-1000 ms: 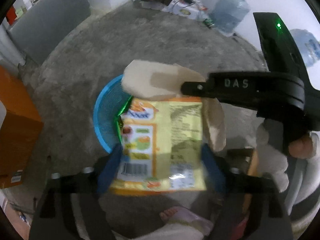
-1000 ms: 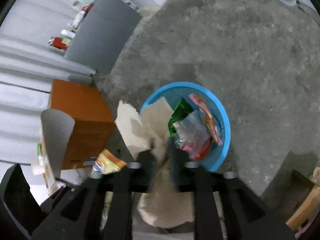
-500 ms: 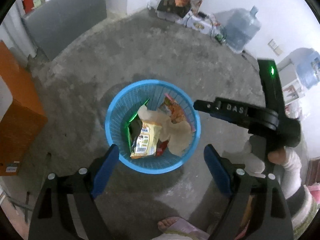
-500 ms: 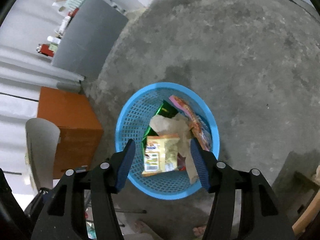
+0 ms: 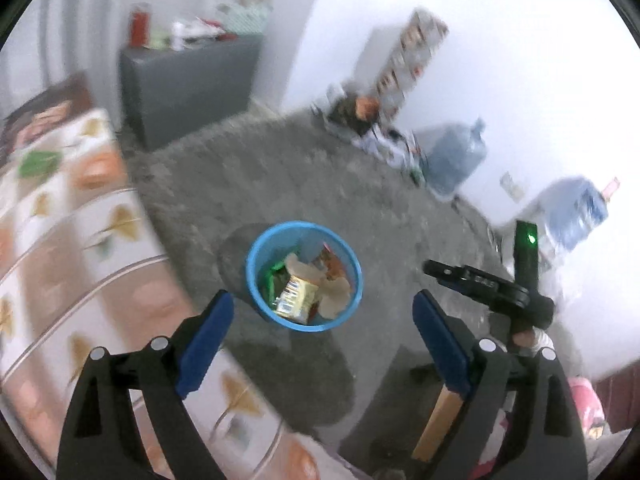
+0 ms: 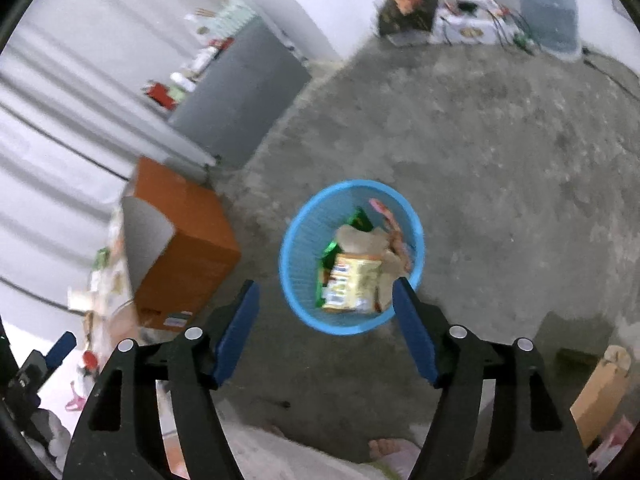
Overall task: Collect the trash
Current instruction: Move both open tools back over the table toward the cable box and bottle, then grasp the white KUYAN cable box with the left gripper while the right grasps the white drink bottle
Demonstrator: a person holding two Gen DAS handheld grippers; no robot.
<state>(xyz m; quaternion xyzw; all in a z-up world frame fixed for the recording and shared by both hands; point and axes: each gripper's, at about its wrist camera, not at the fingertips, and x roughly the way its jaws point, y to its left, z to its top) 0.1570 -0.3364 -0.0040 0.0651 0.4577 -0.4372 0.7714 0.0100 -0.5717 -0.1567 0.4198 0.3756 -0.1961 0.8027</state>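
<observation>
A blue plastic basket (image 5: 256, 284) (image 6: 296, 240) stands on the grey concrete floor. Inside it lie a yellow snack packet (image 5: 296, 298) (image 6: 352, 280), crumpled brown paper (image 5: 334, 292) (image 6: 360, 238), a green wrapper (image 5: 276, 276) and a red-orange wrapper (image 6: 384, 210). My left gripper (image 5: 322, 314) hangs open well above and nearer than the basket, with nothing between its blue pads. My right gripper (image 6: 326, 302) is also above the basket, its jaws still opening and empty. The right gripper also shows in the left wrist view (image 5: 472, 280), held by a hand.
A table with a leaf-patterned cloth (image 5: 68, 240) fills the left. An orange box (image 6: 184, 240) stands left of the basket. A grey cabinet (image 6: 240, 92) lines the wall. Water jugs (image 5: 456, 156) and clutter sit at the far wall. A bare foot (image 6: 386, 450) shows below.
The snack packet and the brown paper left the jaws and dropped into the basket. Both grippers opened, then rose and drew back, so the basket looks smaller. The patterned table came into the left view.
</observation>
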